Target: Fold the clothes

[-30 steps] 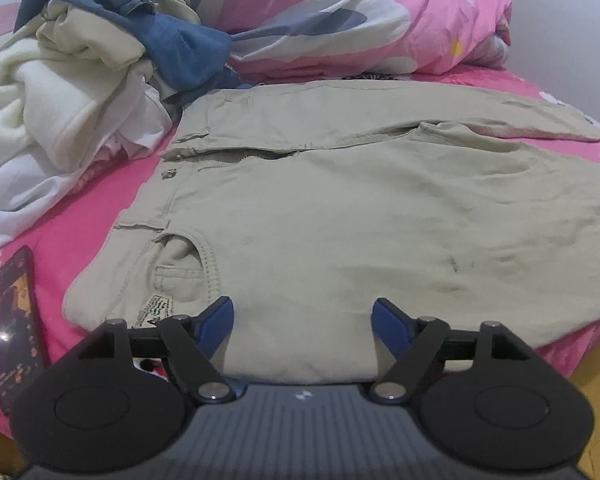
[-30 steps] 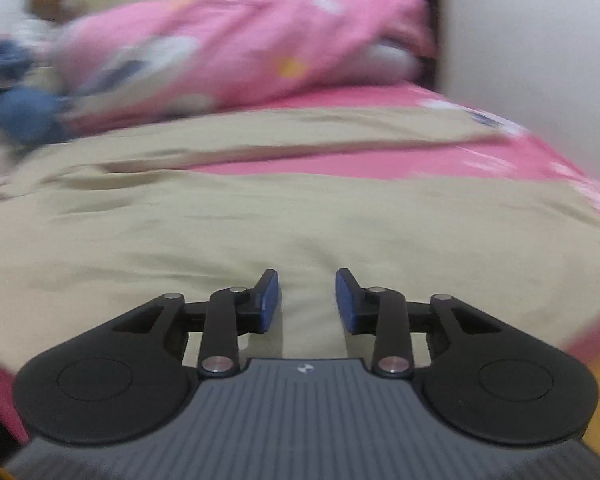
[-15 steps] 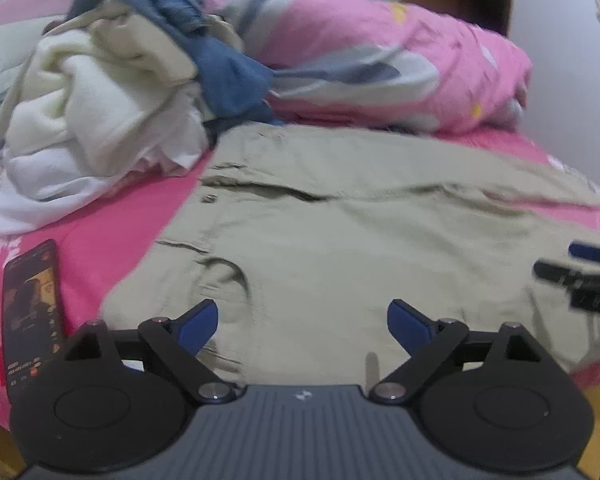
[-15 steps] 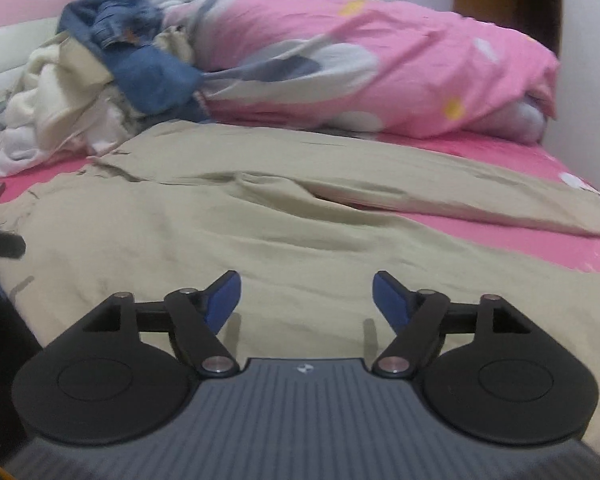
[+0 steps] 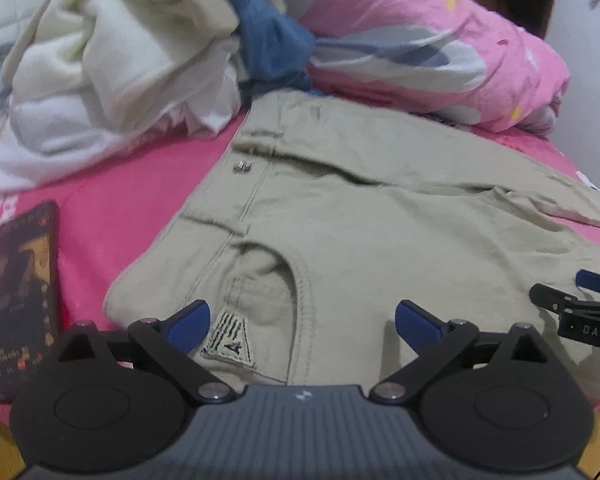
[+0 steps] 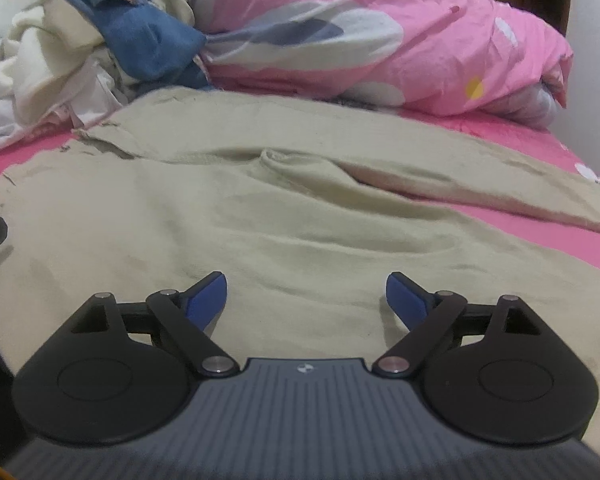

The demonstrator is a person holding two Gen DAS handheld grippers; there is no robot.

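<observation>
Bed with bright pink sheet (image 5: 112,184) fills both views; rolled pink floral quilt (image 5: 440,52) lies along its far side, against the wall. Khaki cotton trousers (image 5: 380,220) lie spread flat across the sheet, the waistband end with front pocket and small woven label (image 5: 230,336) toward the left of the left wrist view, the legs running off to the right; in the right wrist view the trousers (image 6: 260,208) cover most of the foreground, with one leg split away and a strip of pink sheet showing between the legs. Heap of unfolded cream and white clothes (image 5: 112,68) sits at far left, touching the trousers' far waistband corner, with a crumpled blue denim garment (image 5: 268,40) on top. Black smartphone with lit screen (image 5: 22,292) lies on the sheet left of the trousers, apart from them. Left claw (image 5: 302,320) hovers over the pocket area, blue pads spread wide, jaws just been opening, nothing between them but flat cloth below. Right claw (image 6: 306,300) is over the thigh area, jaws also wide and just been opening, gripping nothing; its tip shows at the right edge of the left wrist view (image 5: 580,304). Small metal button (image 5: 242,166) sits at the waistband.
</observation>
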